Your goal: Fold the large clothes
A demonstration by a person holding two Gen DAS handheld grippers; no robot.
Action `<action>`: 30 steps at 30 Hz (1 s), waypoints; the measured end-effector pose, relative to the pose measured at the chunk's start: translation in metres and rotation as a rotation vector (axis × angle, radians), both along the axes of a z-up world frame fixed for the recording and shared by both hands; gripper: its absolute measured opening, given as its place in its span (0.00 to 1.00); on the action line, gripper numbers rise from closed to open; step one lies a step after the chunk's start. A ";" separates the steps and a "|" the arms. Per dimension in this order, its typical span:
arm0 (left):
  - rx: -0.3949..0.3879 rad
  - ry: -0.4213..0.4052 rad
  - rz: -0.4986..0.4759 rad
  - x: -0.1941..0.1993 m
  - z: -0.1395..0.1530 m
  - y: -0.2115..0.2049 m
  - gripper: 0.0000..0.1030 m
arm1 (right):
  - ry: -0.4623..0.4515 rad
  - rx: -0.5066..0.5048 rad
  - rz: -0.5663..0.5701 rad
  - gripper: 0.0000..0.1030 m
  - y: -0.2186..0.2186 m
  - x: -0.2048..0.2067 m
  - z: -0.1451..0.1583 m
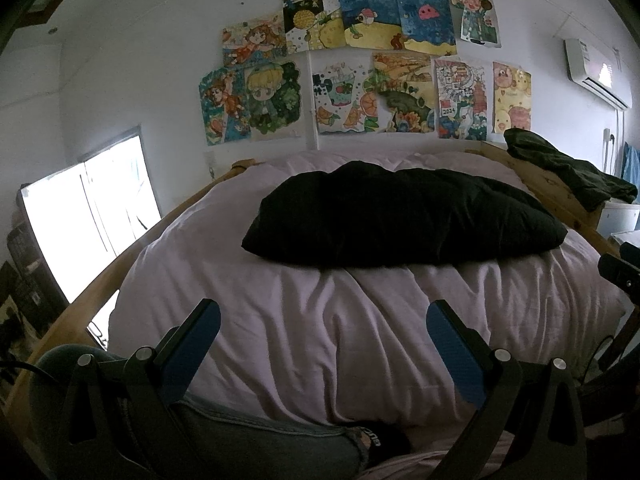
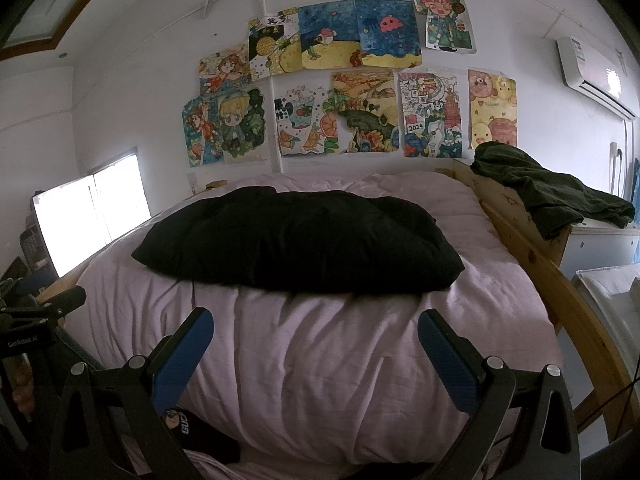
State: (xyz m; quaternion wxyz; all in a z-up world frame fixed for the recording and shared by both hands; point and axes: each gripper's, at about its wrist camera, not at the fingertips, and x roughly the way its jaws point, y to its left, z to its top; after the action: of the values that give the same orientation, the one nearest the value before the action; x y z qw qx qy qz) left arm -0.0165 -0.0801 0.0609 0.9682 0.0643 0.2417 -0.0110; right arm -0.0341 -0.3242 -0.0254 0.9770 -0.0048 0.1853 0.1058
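Hovering low over the foot of the bed, the left claw (image 1: 323, 344) has its blue-padded fingers spread wide with nothing between them but rumpled bedding, and the right claw (image 2: 315, 350) is just as wide open and equally empty. Ahead of both, toward 12 o'clock, the large black folded garment (image 1: 400, 216) lies as a thick, puffy heap across the pale lilac quilt (image 1: 304, 312), well apart from either claw; in the right wrist view it sits slightly toward 11 o'clock (image 2: 300, 240). A dark green crumpled garment (image 2: 552, 192) is draped over the light pine bed frame (image 2: 520, 232) at 2 o'clock. On the white wall behind, at 12 o'clock, hang colourful hand-drawn pictures (image 2: 332, 80), with a white air-conditioning unit (image 2: 592, 76) at 2 o'clock and a bright window (image 1: 92, 216) at 9 o'clock. At 6 o'clock in the left wrist view a leg in grey-blue jeans (image 1: 260, 444) ends in a black sock (image 1: 380, 440); whether it rests on the quilt cannot be told.
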 end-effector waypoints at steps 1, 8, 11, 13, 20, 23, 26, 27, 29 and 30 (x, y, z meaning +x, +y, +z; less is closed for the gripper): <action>0.000 0.000 0.000 0.000 0.000 0.000 0.98 | 0.000 0.000 0.000 1.00 0.000 0.000 0.000; 0.000 -0.002 0.001 -0.001 0.001 -0.001 0.98 | 0.000 0.000 0.000 1.00 0.000 0.000 0.000; 0.000 -0.002 0.001 -0.001 0.000 -0.001 0.98 | 0.000 0.000 0.000 1.00 0.000 0.000 0.000; 0.001 -0.003 0.000 0.000 0.001 -0.001 0.98 | 0.000 0.000 0.000 1.00 0.000 0.000 0.000; 0.000 -0.003 0.003 -0.002 -0.001 -0.002 0.98 | 0.000 0.001 -0.001 1.00 0.000 0.000 0.000; -0.001 -0.003 0.003 -0.001 -0.001 -0.002 0.98 | 0.000 0.000 0.000 1.00 0.000 0.000 0.000; 0.000 -0.003 0.002 -0.002 -0.001 -0.002 0.98 | 0.000 0.000 0.000 1.00 0.000 0.000 0.000; 0.000 -0.003 0.001 -0.001 -0.001 -0.002 0.98 | 0.000 0.000 0.000 1.00 0.000 0.000 0.000; -0.001 -0.004 -0.001 -0.002 -0.001 -0.001 0.98 | 0.000 0.001 -0.001 1.00 0.000 0.000 0.000; 0.000 -0.004 0.000 -0.001 -0.001 -0.002 0.98 | 0.000 0.001 -0.001 1.00 0.000 0.000 0.000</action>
State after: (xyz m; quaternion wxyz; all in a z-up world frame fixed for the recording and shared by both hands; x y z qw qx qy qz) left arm -0.0178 -0.0820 0.0596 0.9686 0.0645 0.2397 -0.0110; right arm -0.0341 -0.3242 -0.0256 0.9770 -0.0044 0.1852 0.1056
